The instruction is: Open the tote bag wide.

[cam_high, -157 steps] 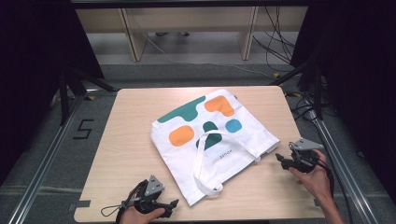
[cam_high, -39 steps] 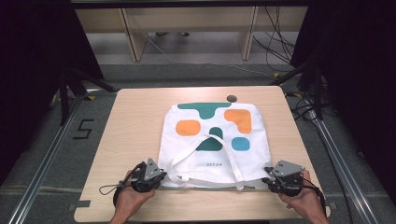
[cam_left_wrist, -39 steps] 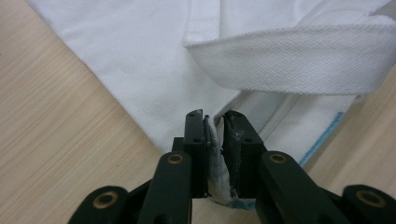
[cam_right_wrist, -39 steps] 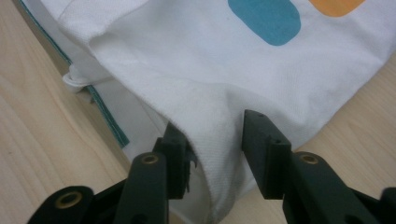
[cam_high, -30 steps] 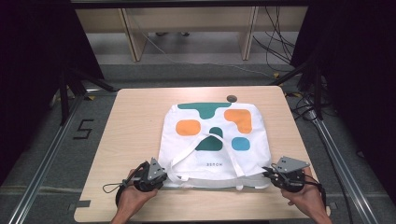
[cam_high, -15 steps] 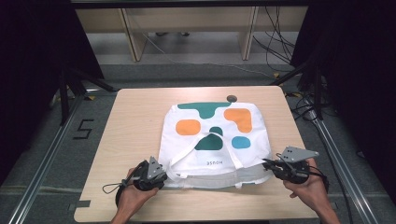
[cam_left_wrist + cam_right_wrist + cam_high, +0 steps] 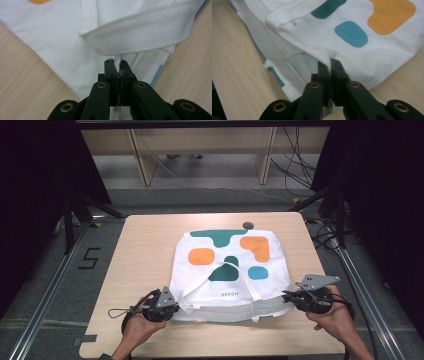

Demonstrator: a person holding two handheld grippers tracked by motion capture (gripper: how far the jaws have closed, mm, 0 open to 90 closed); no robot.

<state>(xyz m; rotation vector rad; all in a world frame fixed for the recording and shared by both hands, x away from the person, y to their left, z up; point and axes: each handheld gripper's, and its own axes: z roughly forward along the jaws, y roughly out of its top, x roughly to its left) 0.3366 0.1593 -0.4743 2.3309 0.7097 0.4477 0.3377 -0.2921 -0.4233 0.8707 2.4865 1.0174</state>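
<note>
Lying flat on the desk (image 7: 140, 250) is the white tote bag (image 7: 227, 270), its print of orange, green and blue patches facing up and its open top edge turned toward the person. The left tool (image 7: 172, 309) is pinching the near left corner of that top edge; its jaws have just been closing, and in the left gripper view they are sitting pressed together on a thin fold of white cloth, with a woven handle strap (image 7: 140, 32) looping just past them. The right tool (image 7: 288, 296) is gripping the near right corner, jaws clamped on the fabric, and the bag's upper layer is lifting a little there, showing the pale inside with a teal line of trim (image 7: 277, 75). The other strap (image 7: 252, 295) is lying across the bag's front. A small dark round thing (image 7: 247, 225) is sitting on the desk just beyond the bag's far edge
</note>
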